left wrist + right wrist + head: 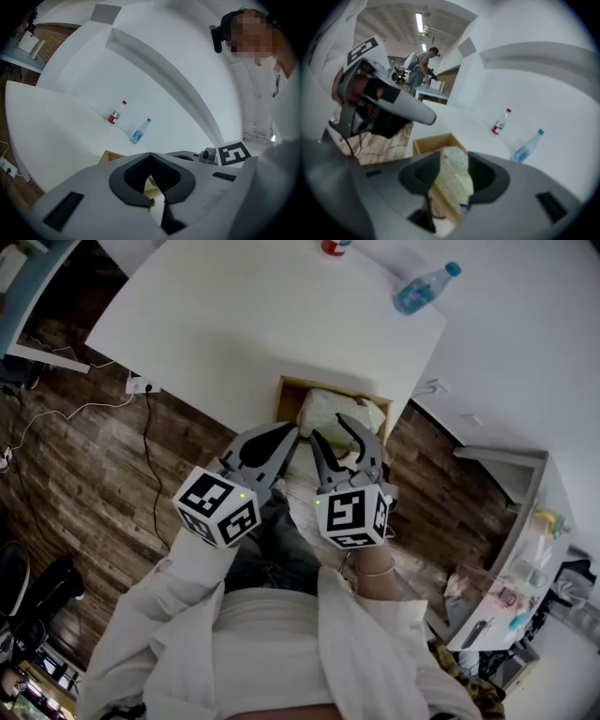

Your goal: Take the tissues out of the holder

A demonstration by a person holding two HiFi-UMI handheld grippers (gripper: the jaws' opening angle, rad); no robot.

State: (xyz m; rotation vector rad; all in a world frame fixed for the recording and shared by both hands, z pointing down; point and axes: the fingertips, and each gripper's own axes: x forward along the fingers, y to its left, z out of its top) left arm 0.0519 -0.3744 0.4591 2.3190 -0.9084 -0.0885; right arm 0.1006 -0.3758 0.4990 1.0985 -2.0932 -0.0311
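Note:
The wooden holder [291,390] stands at the near edge of the white table [234,324]. A pale green tissue pack [333,413] sits in it, partly hidden by my grippers. My right gripper [335,432] hovers just over the pack with its jaws spread. In the right gripper view the tissue pack [452,180] shows in the gap between the spread jaws of my right gripper [453,159], with the holder [431,142] behind it. My left gripper [289,435] is beside the holder's left end, its jaws together and nothing in them. Its shut tips [151,157] hide most of the holder [111,157].
A blue-capped water bottle [424,287] lies at the table's far right, and a red-labelled bottle [333,247] stands at its far edge. A power strip [139,385] and cables lie on the wood floor to the left. A person [421,65] stands at a distant desk.

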